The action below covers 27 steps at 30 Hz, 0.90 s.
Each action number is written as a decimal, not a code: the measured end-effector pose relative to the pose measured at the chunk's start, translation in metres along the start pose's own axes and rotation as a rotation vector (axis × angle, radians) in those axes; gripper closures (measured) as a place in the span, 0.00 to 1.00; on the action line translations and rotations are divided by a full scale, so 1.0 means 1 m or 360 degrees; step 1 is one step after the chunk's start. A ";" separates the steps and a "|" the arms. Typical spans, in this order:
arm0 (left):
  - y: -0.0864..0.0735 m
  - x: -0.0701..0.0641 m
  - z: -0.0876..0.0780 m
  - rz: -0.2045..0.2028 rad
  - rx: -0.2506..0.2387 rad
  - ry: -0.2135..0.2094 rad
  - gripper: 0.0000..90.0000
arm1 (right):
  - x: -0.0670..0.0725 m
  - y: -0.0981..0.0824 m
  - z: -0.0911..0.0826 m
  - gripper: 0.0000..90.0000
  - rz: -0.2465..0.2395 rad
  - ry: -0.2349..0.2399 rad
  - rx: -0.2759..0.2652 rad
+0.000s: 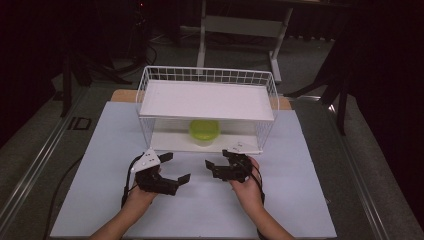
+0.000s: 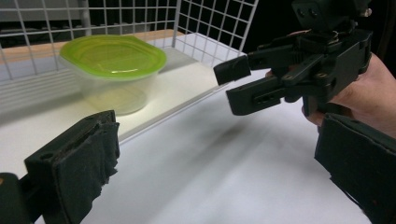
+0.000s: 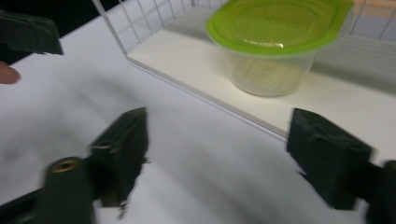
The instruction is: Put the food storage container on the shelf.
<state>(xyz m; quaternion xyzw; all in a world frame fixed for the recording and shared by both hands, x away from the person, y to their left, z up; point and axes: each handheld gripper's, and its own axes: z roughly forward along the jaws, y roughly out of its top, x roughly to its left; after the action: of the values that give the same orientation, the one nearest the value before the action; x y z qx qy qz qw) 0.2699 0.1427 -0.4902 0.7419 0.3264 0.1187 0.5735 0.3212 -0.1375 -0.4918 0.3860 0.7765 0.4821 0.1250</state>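
Green-lidded clear plastic tub [image 1: 204, 132] sat on the white wire rack's [image 1: 207, 112] lower shelf; we held both claws, left [image 1: 172, 170] and right [image 1: 215, 159], wide and empty, before it, likely about to reach in.

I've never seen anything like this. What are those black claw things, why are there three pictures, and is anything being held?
No robot here: a person holds a hand tool with two black jaws in each hand, the left gripper and the right gripper. One picture comes from a camera above the table. The other two come from small cameras riding on each gripper, looking along its jaws. On the table stands a white wire rack, and on its lower shelf sits a clear tub with a green lid. Both grippers are open and hold nothing; they hover in front of the rack.
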 end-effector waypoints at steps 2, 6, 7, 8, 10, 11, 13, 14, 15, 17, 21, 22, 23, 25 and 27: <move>-0.001 -0.002 -0.004 0.0017 0.0009 -0.0006 0.01 | 0.002 -0.001 -0.006 0.17 -0.0016 0.0021 0.0000; -0.002 -0.003 -0.014 0.0023 0.0022 -0.0024 0.01 | 0.004 -0.004 -0.014 0.17 -0.0018 0.0038 -0.0017; -0.003 -0.003 -0.017 0.0021 0.0021 -0.0029 0.01 | 0.007 -0.007 -0.022 0.17 -0.0039 0.0045 -0.0022; -0.004 -0.003 -0.019 0.0024 0.0013 -0.0021 0.01 | 0.007 -0.008 -0.025 0.17 -0.0043 0.0048 -0.0031; -0.005 -0.002 -0.023 0.0014 0.0013 -0.0016 0.01 | 0.008 -0.011 -0.031 0.17 -0.0061 0.0049 -0.0042; -0.006 -0.003 -0.025 0.0014 0.0012 -0.0020 0.01 | 0.008 -0.012 -0.034 0.17 -0.0075 0.0045 -0.0046; -0.007 -0.004 -0.028 0.0014 0.0010 -0.0024 0.01 | 0.008 -0.015 -0.038 0.17 -0.0088 0.0045 -0.0049; -0.008 -0.004 -0.030 0.0017 0.0016 -0.0027 0.01 | 0.007 -0.016 -0.041 0.17 -0.0100 0.0039 -0.0049; -0.009 -0.005 -0.031 0.0014 0.0018 -0.0028 0.01 | 0.006 -0.018 -0.043 0.17 -0.0102 0.0034 -0.0047; -0.009 -0.005 -0.033 0.0013 0.0020 -0.0031 0.01 | 0.005 -0.019 -0.045 0.17 -0.0097 0.0033 -0.0044; -0.014 -0.006 -0.041 0.0010 0.0026 -0.0030 0.01 | -0.004 -0.026 -0.058 0.17 -0.0073 0.0033 -0.0065; -0.016 -0.006 -0.043 0.0012 0.0032 -0.0023 0.01 | -0.006 -0.028 -0.061 0.17 -0.0070 0.0029 -0.0074; -0.017 -0.005 -0.045 0.0015 0.0032 -0.0020 0.01 | -0.009 -0.030 -0.066 0.17 -0.0058 0.0021 -0.0081; -0.019 -0.004 -0.048 -0.0001 0.0034 -0.0018 0.01 | -0.013 -0.033 -0.071 0.17 -0.0043 0.0007 -0.0081; -0.021 -0.002 -0.052 -0.0004 0.0034 -0.0003 0.01 | -0.016 -0.036 -0.077 0.17 -0.0024 0.0004 -0.0087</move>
<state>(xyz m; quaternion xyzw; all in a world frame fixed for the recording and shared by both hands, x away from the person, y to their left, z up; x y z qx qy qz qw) 0.2323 0.1850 -0.4932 0.7476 0.3281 0.1140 0.5661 0.2718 -0.2076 -0.4862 0.3759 0.7661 0.5027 0.1381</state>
